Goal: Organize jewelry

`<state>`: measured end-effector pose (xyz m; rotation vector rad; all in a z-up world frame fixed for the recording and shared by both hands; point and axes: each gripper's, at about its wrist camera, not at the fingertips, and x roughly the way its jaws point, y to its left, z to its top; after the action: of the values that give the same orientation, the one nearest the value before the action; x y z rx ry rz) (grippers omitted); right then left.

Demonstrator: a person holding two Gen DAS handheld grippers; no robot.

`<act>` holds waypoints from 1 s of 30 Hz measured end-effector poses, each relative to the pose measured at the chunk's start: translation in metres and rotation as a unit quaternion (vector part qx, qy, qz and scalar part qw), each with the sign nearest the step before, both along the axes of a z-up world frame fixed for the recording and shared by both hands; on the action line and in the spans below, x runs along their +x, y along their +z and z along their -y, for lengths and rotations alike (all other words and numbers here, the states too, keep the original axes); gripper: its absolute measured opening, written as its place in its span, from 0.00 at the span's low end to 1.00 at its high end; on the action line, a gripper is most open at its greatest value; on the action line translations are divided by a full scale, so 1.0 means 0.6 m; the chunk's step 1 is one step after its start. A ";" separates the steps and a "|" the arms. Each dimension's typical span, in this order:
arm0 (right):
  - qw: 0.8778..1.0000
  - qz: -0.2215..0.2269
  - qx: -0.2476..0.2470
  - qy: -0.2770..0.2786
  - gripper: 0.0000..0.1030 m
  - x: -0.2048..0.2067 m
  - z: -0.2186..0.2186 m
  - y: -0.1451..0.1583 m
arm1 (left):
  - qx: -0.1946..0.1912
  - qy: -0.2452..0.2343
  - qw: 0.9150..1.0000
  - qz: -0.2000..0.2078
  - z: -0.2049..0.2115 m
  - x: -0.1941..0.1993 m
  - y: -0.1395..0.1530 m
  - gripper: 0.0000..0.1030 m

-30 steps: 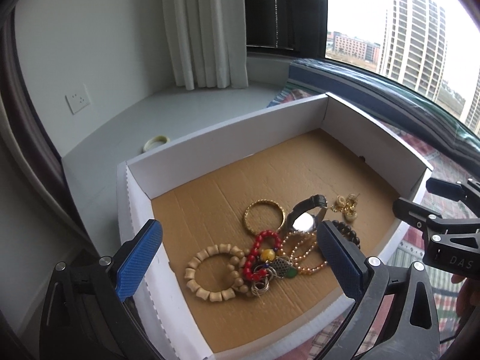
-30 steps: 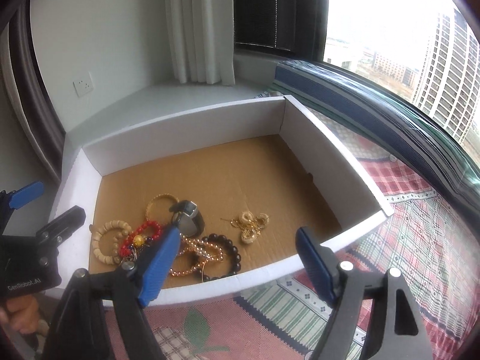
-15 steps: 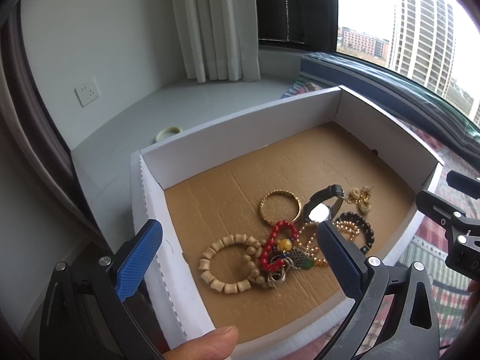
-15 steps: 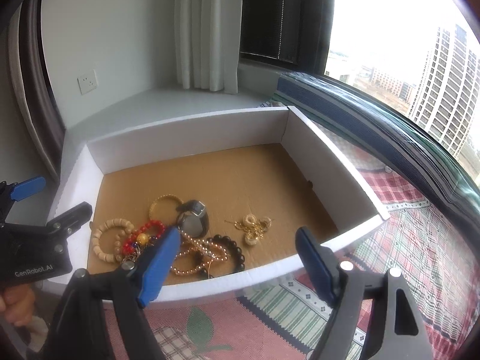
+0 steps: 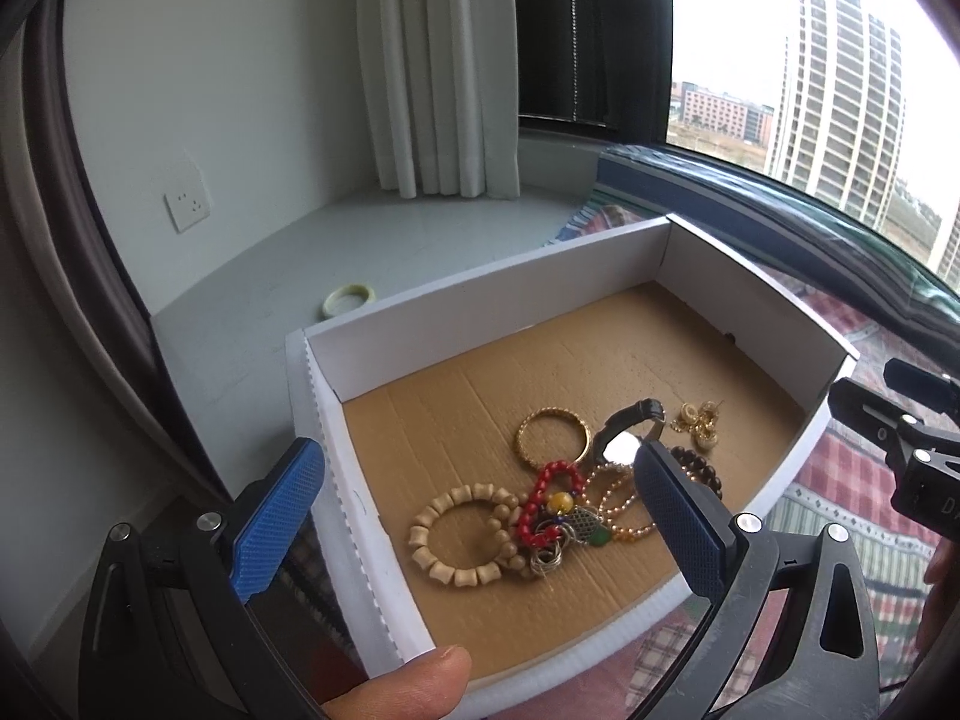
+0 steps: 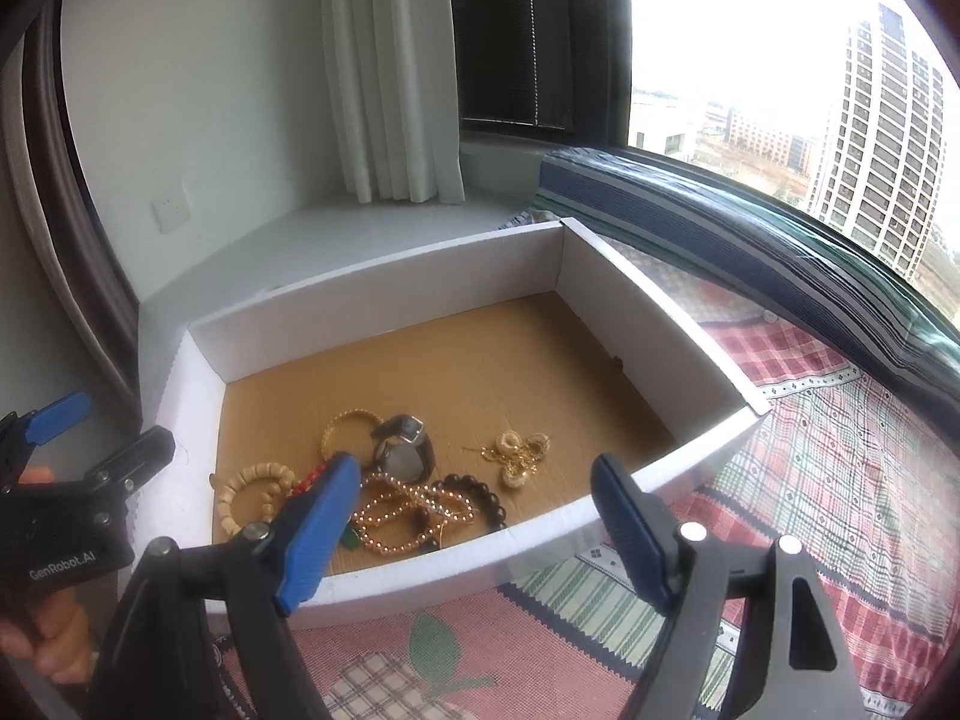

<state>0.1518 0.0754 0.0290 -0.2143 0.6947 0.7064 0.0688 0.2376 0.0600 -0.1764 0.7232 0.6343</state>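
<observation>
Blue-padded and spread wide with nothing between the pads, the left claw (image 5: 480, 534) and the right claw (image 6: 474, 531) both hover tilted down over the near edge of a white cardboard box (image 5: 480, 306). The jewelry (image 5: 576, 492) — beaded bracelets, a gold bangle, a watch, earrings — lies heaped on the box's brown floor, near-left. A thumb (image 5: 402, 681) intrudes at the near rim. A pale ring (image 5: 349, 300) sits on the grey ledge beyond.

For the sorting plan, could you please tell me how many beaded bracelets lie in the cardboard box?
4: a cream wooden-bead bracelet leftmost, a red bead bracelet touching it, a pearl-coloured bead strand mid-pile, a dark bead bracelet rightmost. Tangling may hide more.
</observation>
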 end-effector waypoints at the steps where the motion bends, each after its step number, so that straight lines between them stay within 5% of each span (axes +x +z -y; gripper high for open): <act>1: 1.000 0.008 0.010 -0.002 0.79 -0.005 0.007 0.009 | -0.002 -0.006 1.000 0.005 0.001 -0.003 0.006 1.00; 5: 0.995 0.047 0.086 -0.032 0.80 -0.026 0.051 0.054 | -0.014 -0.009 0.999 0.030 0.002 -0.021 0.029 1.00; 11: 0.993 -0.005 0.122 0.004 0.85 -0.018 0.071 0.069 | -0.018 -0.023 0.997 0.067 0.003 -0.046 0.074 1.00; 16: 0.984 0.121 0.125 -0.031 0.85 -0.077 0.083 0.107 | 0.019 -0.029 0.995 0.088 0.012 -0.067 0.109 1.00; 18: 0.979 0.138 0.148 -0.032 0.86 -0.096 0.090 0.125 | 0.026 -0.032 0.995 0.093 0.015 -0.074 0.116 1.00; 25: 0.995 0.029 0.098 -0.004 0.91 -0.076 0.044 0.117 | 0.011 -0.047 0.997 0.063 0.022 -0.065 0.092 1.00; 30: 0.997 -0.005 0.073 0.009 0.91 -0.078 0.025 0.090 | -0.008 -0.042 0.998 0.043 0.016 -0.061 0.074 1.00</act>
<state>0.1053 0.0603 0.0833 -0.0821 0.6486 0.7731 0.0325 0.2279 0.1041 -0.1859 0.6494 0.5374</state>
